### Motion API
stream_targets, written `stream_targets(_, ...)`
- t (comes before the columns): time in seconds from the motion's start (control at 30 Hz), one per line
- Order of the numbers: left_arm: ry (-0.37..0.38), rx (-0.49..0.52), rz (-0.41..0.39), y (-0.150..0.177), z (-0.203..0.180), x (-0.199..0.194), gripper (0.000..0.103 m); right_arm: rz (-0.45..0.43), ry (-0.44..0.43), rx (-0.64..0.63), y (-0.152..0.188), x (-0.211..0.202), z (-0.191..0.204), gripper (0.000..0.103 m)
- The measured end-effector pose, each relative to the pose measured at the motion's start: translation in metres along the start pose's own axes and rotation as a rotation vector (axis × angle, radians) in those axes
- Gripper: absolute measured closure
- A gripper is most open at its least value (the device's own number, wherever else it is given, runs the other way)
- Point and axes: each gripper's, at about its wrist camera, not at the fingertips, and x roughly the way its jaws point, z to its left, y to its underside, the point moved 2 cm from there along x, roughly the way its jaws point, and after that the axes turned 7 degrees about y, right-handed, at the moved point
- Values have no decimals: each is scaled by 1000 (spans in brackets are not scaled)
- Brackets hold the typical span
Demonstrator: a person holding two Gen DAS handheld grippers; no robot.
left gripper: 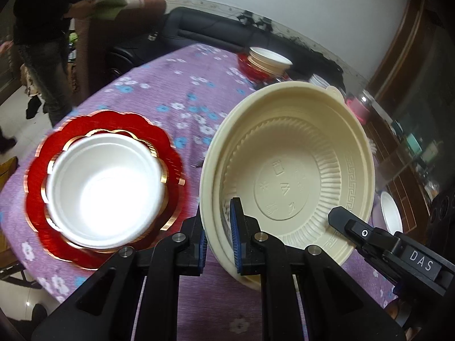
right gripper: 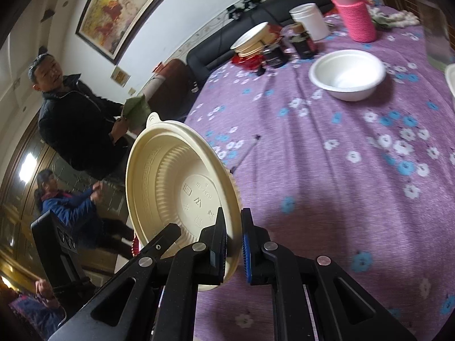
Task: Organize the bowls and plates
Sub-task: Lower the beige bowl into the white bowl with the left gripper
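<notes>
Nearest in both views is the cream plastic bowl (left gripper: 287,167), lifted clear of the purple flowered tablecloth (left gripper: 176,85) and tilted on edge, gripped from two sides. The left gripper (left gripper: 218,241) is clamped tight on the bowl's near rim, one blue pad inside the wall and the other outside. The right gripper (right gripper: 233,244) is pinched just as narrowly on the opposite rim, and its black finger shows in the left wrist view reaching in from the right. Only the left wrist view shows what lies beside the bowl: a white bowl (left gripper: 105,187) nested in a red scalloped plate with gold edging (left gripper: 37,170), resting on the cloth to the left. Only the right wrist view shows a separate white bowl (right gripper: 347,74) standing alone farther up the table, and beyond it a white cup (right gripper: 310,21), dark jars (right gripper: 304,42) and a bottle in a pink knitted sleeve (right gripper: 355,20). Both views catch a far stack of cream and white bowls on red plates (left gripper: 267,61) near the table's back edge, before a black sofa (left gripper: 204,28). The right wrist view alone shows a framed painting (right gripper: 119,8) on the wall, and it shows most of a standing person in a dark jacket (right gripper: 74,119) holding something green.
</notes>
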Motion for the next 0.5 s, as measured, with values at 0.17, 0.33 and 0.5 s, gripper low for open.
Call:
stream_targets(0.17,-39,-42,-30,-5,24,-13,90,27,-32,-52,3,11,30,94)
stream_targets(0.33,-73,-82,-53,-8,47,-21,90,55,-53,-101,10,23,58,94)
stream_targets(0.5,-102,-114,-58,-6,69,-25,90,87,-66,-138,17,35,79,94)
